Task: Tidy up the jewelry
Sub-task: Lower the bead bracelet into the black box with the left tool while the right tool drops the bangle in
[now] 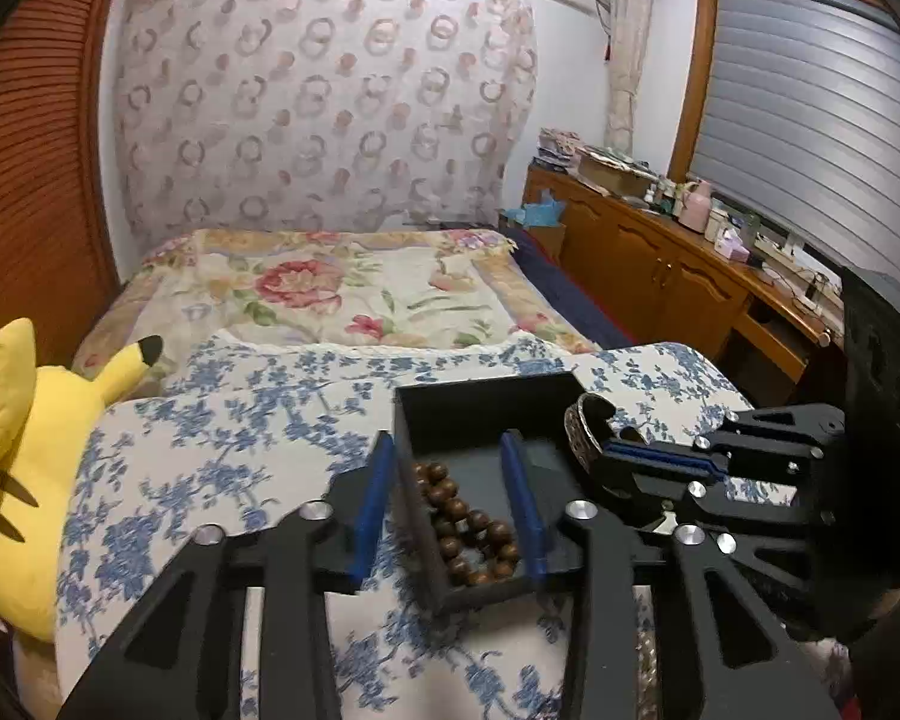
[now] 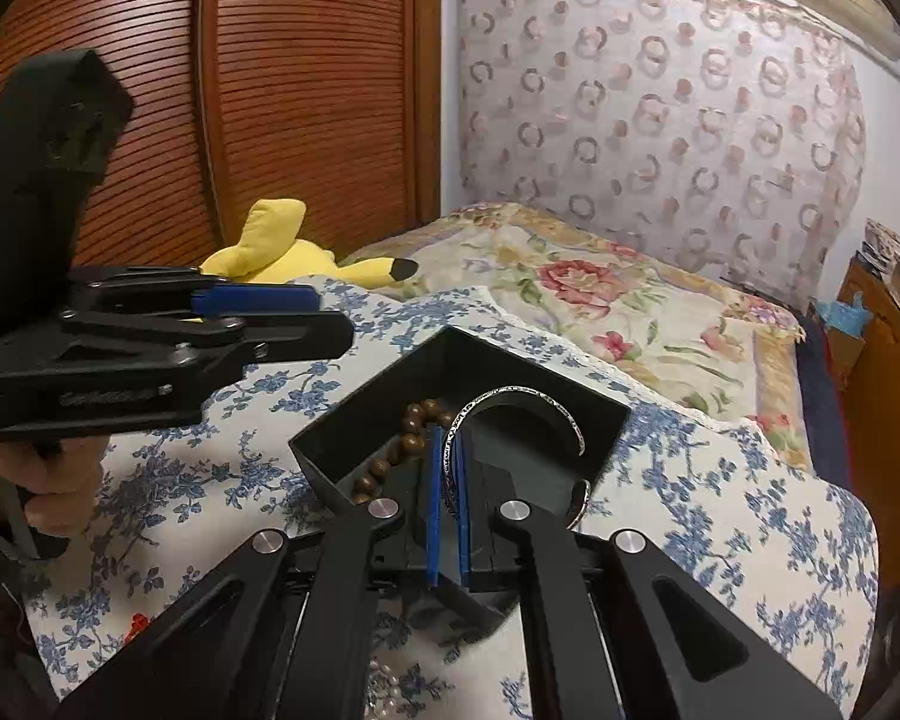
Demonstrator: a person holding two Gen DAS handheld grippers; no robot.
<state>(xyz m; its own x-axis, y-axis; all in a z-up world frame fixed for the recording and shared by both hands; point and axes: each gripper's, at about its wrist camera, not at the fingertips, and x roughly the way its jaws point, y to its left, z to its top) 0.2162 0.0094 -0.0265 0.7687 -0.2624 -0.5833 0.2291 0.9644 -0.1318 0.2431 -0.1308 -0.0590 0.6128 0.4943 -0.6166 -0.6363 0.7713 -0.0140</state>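
A black open box [image 1: 486, 402] sits on a blue-flowered cloth and holds a brown wooden bead bracelet [image 1: 468, 522]. My left gripper [image 1: 450, 480] is open, its blue fingers straddling the box's left wall, one outside and one inside. My right gripper [image 2: 447, 468] is shut on a silver cuff bangle [image 2: 528, 402] and holds it over the box [image 2: 390, 396]. The beads also show in the right wrist view [image 2: 408, 426]. The right gripper with the bangle [image 1: 582, 432] appears at the box's right edge in the left wrist view.
A yellow plush toy [image 1: 24, 450] lies at the cloth's left edge. A floral bedspread [image 1: 342, 294] lies behind. A wooden sideboard [image 1: 660, 264] with clutter stands on the right. A pearl string [image 2: 384, 684] peeks out at the cloth's near edge.
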